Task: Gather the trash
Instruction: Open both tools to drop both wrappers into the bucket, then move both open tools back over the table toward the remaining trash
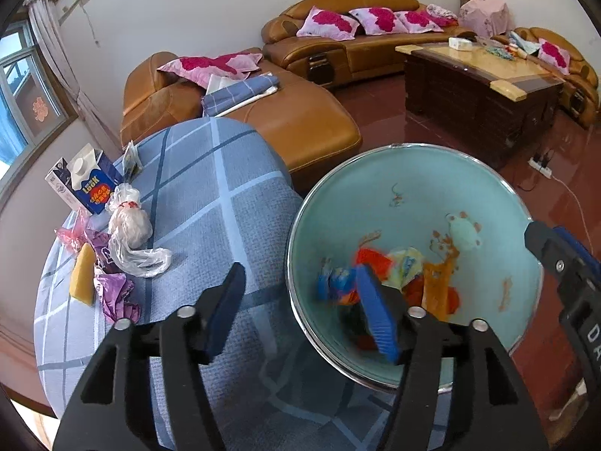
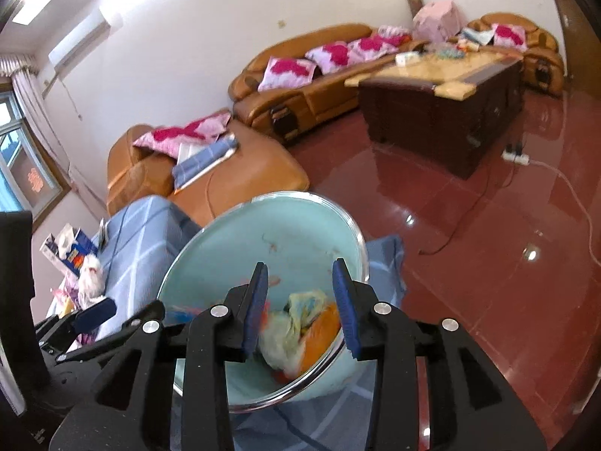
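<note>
Both grippers stand apart-fingered and hold nothing. Left gripper straddles the rim of the pale green bin, one blue pad over the checked cloth, the other over the wrappers inside. Right gripper hangs narrower above the same bin. Only the left view's left side shows the leftover trash clearly: a milk carton, a plastic bag, purple wrappers. Farther off sit an orange sofa and a coffee table.

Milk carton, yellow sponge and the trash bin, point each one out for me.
milk carton (image 1: 88, 184), left wrist view, on its blue front face.
yellow sponge (image 1: 83, 280), left wrist view, on its broad side.
trash bin (image 1: 413, 184), left wrist view, on its bare inner wall.
</note>
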`<state>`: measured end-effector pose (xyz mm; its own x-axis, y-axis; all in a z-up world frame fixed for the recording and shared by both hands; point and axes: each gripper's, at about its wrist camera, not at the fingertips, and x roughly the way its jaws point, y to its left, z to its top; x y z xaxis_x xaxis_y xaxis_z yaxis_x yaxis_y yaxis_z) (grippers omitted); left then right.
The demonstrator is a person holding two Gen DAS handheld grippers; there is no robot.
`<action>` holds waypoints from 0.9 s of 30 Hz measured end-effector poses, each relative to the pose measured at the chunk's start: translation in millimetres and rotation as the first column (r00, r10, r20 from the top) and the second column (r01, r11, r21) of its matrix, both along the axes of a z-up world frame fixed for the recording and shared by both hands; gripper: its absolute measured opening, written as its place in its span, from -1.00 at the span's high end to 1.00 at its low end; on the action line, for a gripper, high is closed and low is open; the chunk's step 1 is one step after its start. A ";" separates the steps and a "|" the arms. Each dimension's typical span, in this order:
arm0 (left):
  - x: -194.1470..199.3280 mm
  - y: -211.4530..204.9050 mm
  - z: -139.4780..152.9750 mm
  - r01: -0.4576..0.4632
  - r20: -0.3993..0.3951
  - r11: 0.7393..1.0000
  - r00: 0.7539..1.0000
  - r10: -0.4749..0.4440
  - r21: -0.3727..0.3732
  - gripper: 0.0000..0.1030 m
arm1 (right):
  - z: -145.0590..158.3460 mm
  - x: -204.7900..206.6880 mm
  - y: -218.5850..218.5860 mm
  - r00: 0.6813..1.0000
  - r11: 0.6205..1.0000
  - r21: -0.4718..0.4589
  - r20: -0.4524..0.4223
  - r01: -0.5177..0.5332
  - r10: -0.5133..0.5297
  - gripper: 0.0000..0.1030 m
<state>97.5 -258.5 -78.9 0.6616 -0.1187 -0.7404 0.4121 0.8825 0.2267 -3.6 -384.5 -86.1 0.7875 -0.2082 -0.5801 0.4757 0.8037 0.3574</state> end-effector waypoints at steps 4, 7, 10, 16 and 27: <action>-5.8 9.4 10.9 -0.005 0.024 1.000 1.000 0.006 -0.028 -0.58 | 6.7 -4.9 0.8 0.999 0.998 -0.048 0.008 0.035 -0.035 0.09; -8.8 18.5 18.0 -0.012 0.040 0.999 0.999 0.014 -0.043 -0.65 | 11.5 -11.4 1.0 0.997 0.995 -0.068 0.029 0.067 -0.065 -0.15; -10.8 28.6 25.9 -0.013 0.050 0.998 0.999 0.016 -0.065 -0.69 | 16.3 -13.0 3.0 0.998 0.995 -0.085 0.041 0.056 -0.052 -0.20; -11.7 53.3 38.9 -0.043 0.089 0.995 0.995 0.050 -0.087 -0.80 | 23.0 -14.0 14.9 0.999 0.994 -0.106 0.047 0.022 -0.017 -0.28; -9.5 122.3 32.9 -0.123 0.118 0.991 0.985 0.129 -0.059 -0.88 | 34.2 -10.3 42.2 0.998 0.988 -0.147 0.038 -0.042 0.048 -0.28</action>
<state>88.0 -136.2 -46.0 0.7579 -0.0645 -0.6491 0.2691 0.9374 0.2210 -13.9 -342.3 -51.9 0.8205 -0.2518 -0.5133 0.4251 0.8690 0.2531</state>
